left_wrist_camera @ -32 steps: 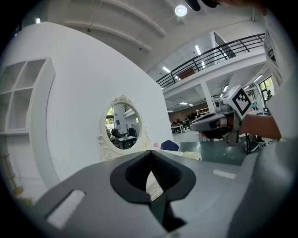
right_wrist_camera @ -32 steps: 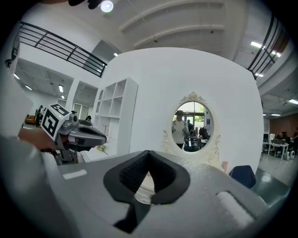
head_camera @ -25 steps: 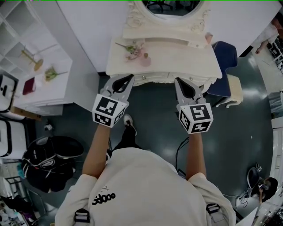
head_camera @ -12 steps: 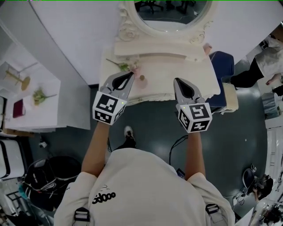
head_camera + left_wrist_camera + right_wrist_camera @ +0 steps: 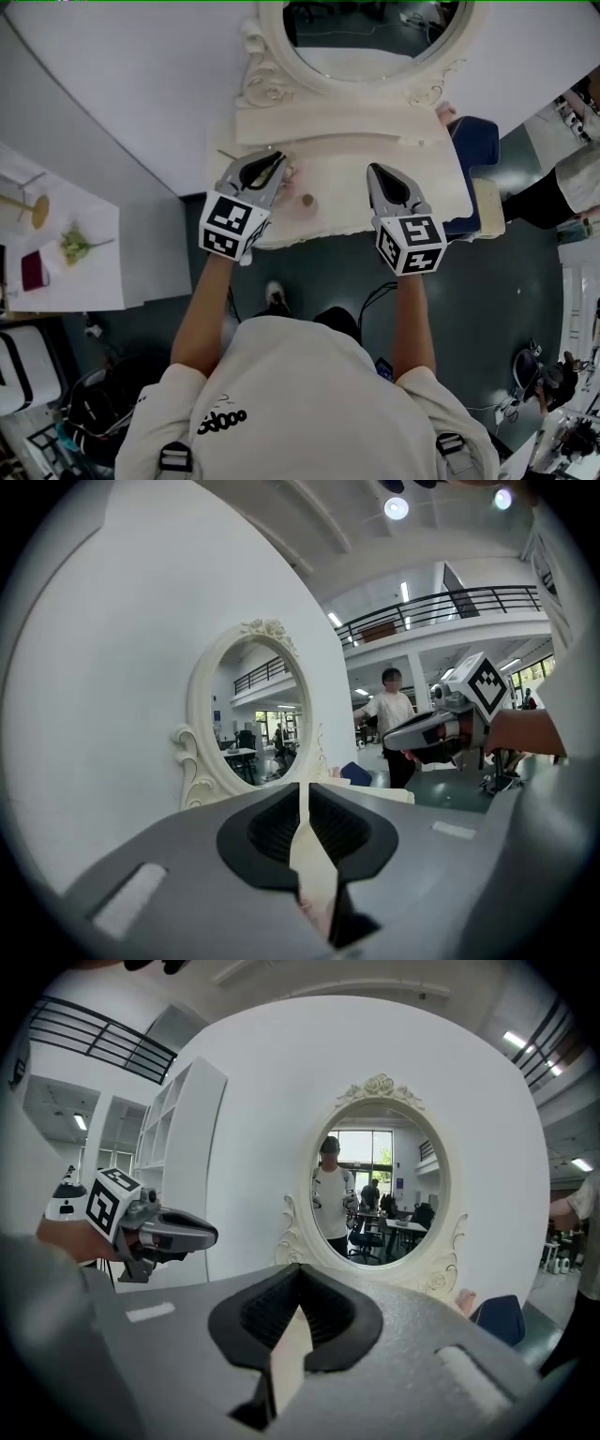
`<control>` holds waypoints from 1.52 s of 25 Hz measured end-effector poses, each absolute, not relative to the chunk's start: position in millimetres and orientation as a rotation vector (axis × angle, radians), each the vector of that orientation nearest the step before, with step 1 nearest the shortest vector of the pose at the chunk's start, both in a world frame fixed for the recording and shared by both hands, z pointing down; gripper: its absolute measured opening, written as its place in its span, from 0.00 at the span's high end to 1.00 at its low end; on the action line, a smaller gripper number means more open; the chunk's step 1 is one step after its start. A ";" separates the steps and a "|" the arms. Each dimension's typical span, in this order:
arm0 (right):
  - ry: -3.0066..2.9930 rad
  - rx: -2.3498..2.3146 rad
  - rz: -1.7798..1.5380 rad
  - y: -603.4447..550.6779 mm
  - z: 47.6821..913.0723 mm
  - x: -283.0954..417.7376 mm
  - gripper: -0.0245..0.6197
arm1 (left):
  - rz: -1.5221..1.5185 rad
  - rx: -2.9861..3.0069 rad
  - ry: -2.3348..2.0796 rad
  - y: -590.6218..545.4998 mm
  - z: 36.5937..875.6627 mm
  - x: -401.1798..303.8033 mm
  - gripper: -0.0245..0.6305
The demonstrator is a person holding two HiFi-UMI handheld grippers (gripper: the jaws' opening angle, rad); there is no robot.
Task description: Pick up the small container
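Head view: cream dressing table against a white wall, its oval mirror (image 5: pixel 375 33) in a carved frame at the far side. The small container (image 5: pixel 307 200), round and brownish, stands on the counter (image 5: pixel 422 192) close to the near edge, left of centre. It lies between the two grippers, just right of the left one and touching neither. Left gripper (image 5: pixel 271 166) hangs over the counter's left part with its tips pointing toward the mirror. In the left gripper view its fingers (image 5: pixel 258 832) are opening and show only a thin slit from base to tip. Nothing is in that slit but the pale counter beyond. Right gripper (image 5: pixel 378 174) hangs over the counter's right-centre part, about level with the left one. In the right gripper view its fingers (image 5: pixel 333 1321) meet at the tips, with nothing held. Both arms reach forward from a person in a white shirt (image 5: pixel 300 403). A dark blue seat (image 5: pixel 476 141) stands just beyond the counter's right end. Well to the left, a white side surface (image 5: pixel 66 281) carries a green sprig (image 5: pixel 75 246), a gold stand (image 5: pixel 36 210) and a dark red item (image 5: pixel 32 270). The left gripper view also shows a second person (image 5: pixel 391 726) standing far off in the hall, beyond the right gripper.
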State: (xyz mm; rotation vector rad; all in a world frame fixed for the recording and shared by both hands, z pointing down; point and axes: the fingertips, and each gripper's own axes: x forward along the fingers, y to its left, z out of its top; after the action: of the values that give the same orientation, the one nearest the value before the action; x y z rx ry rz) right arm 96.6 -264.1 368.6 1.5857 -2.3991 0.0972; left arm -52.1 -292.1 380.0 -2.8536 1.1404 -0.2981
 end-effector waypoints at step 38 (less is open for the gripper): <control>-2.256 1.272 0.386 -295.2 542.8 161.0 0.96 | -0.613 -2.918 1.368 -316.1 651.6 38.2 0.77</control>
State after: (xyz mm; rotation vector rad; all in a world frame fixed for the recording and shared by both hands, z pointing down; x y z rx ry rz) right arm 161.0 -295.2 542.8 1.2716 -2.2563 0.3863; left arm 38.2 -316.1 651.6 -2.9177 1.3679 -0.6125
